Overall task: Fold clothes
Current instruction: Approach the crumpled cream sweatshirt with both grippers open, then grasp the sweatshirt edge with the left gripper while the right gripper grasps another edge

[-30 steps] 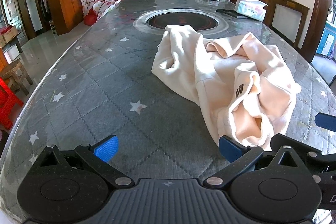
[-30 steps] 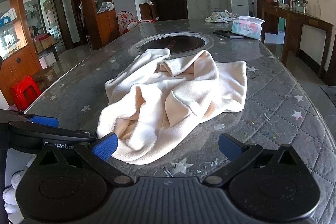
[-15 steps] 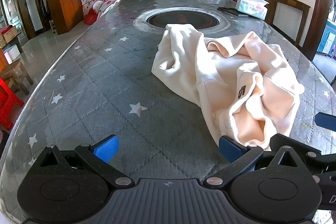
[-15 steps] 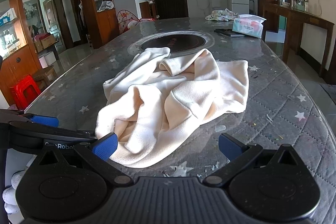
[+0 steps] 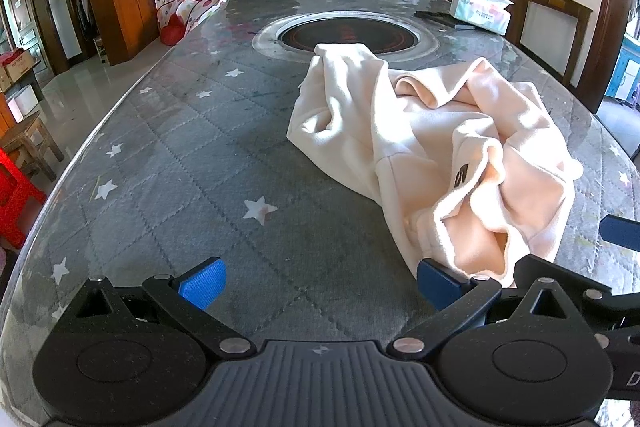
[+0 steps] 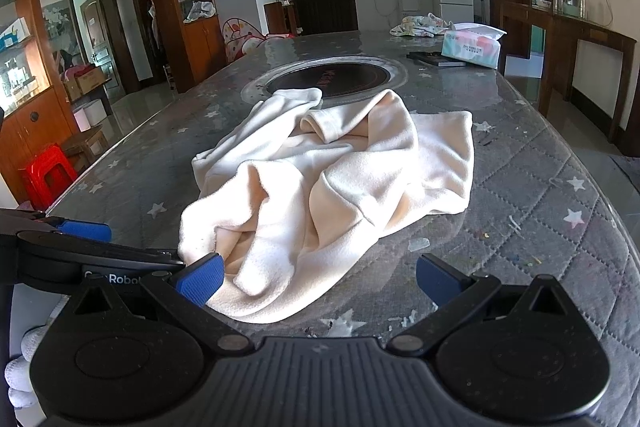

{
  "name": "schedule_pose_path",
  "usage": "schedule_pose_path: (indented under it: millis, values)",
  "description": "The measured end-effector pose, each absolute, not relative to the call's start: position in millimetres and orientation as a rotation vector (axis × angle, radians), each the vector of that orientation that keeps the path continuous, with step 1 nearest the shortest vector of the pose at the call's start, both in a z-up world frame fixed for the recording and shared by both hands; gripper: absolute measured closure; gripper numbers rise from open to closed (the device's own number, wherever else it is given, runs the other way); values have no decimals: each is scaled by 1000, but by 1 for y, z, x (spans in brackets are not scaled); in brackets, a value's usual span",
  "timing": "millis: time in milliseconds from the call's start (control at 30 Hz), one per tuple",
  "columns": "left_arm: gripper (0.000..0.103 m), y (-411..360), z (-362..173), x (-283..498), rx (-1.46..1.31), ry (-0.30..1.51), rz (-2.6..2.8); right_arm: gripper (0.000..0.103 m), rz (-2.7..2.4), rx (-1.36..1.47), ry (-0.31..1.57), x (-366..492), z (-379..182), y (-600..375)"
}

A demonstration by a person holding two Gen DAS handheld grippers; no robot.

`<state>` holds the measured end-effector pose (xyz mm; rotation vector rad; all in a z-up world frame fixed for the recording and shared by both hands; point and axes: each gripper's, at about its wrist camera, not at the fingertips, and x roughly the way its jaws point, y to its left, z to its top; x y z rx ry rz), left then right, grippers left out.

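A cream fleece garment [image 5: 432, 147] lies crumpled on the grey quilted star-print table [image 5: 192, 163]. It also shows in the right wrist view [image 6: 328, 179]. My left gripper [image 5: 320, 285] is open and empty, low over the table, with the garment's near edge by its right blue pad [image 5: 434, 283]. My right gripper [image 6: 318, 281] is open and empty, with the garment's near hem lying between its jaws, close to the left pad [image 6: 200, 279]. The left gripper's body shows at the left of the right wrist view [image 6: 80, 259].
A round black hob [image 5: 347, 35] is set in the table beyond the garment. A tissue pack [image 6: 472, 45], a dark flat object [image 6: 436, 59] and a bundle of patterned cloth [image 6: 420, 25] lie at the far end. A red stool [image 6: 46, 175] stands off the left edge.
Both grippers have moved slightly forward toward the garment. The garment has not moved, and both stay open.
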<state>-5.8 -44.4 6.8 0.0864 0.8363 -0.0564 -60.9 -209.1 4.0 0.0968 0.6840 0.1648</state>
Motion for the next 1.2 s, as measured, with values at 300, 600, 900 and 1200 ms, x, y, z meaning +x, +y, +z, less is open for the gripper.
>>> schedule_pose_path:
  millis: [300, 600, 900, 1200]
  values:
    - [0, -43, 13, 3, 85, 817, -53, 0, 162, 98, 674, -56, 8, -214]
    - [0, -38, 24, 17, 73, 771, -50, 1, 142, 94, 640, -41, 19, -225]
    - [16, -36, 39, 48, 36, 706, -129, 10, 108, 111, 619, -8, 30, -242]
    - [27, -58, 36, 89, 69, 719, -246, 25, 121, 95, 661, 47, 25, -256]
